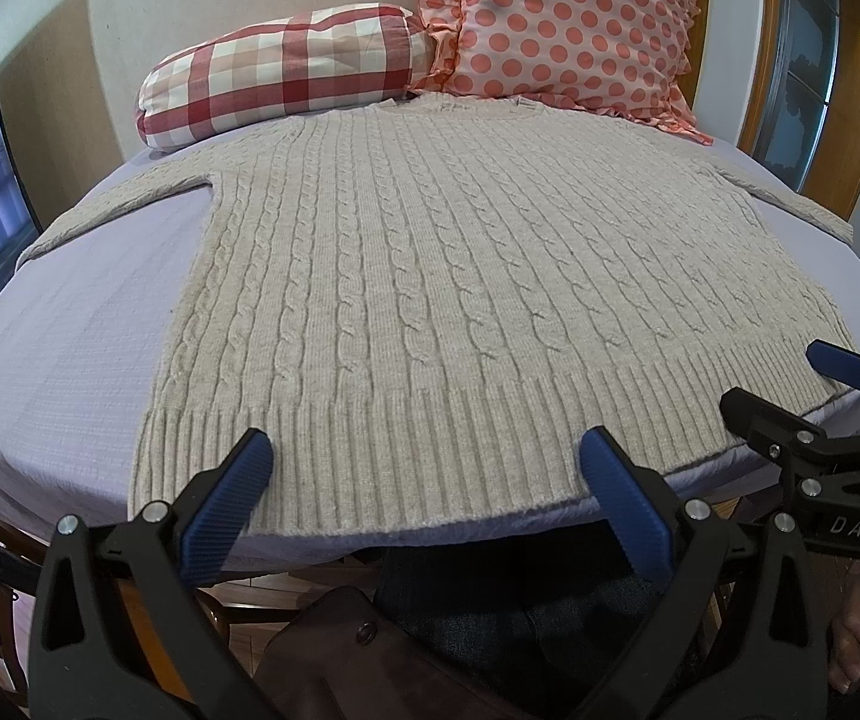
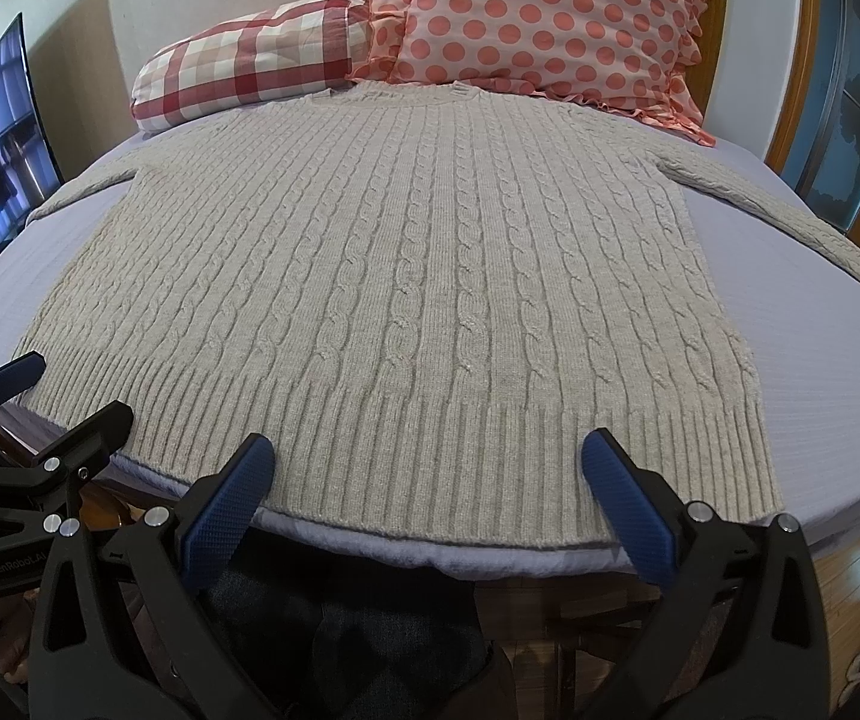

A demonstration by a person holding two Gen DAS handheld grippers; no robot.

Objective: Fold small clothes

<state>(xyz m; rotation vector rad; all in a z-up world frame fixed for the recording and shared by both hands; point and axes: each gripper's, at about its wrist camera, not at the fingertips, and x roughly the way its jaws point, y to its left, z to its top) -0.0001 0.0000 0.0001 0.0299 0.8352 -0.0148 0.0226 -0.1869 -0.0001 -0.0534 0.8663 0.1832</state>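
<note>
So I had the beige cable-knit sweater (image 1: 466, 276) laid flat, face up on the lavender bed (image 1: 69, 348), hem toward me at 6 o'clock and neck at 12 o'clock touching the checked pillow (image 1: 285, 72) and the polka-dot pillow (image 1: 568, 24), both sleeves stretched out to 9 and 3. My left gripper (image 1: 426, 450) was spread wide over the ribbed hem, pinching nothing, and the right gripper (image 2: 426, 450) was spread the same way over the hem just beside it at 3 o'clock. A dark screen (image 2: 3, 138) sat off at 9 o'clock.
</note>
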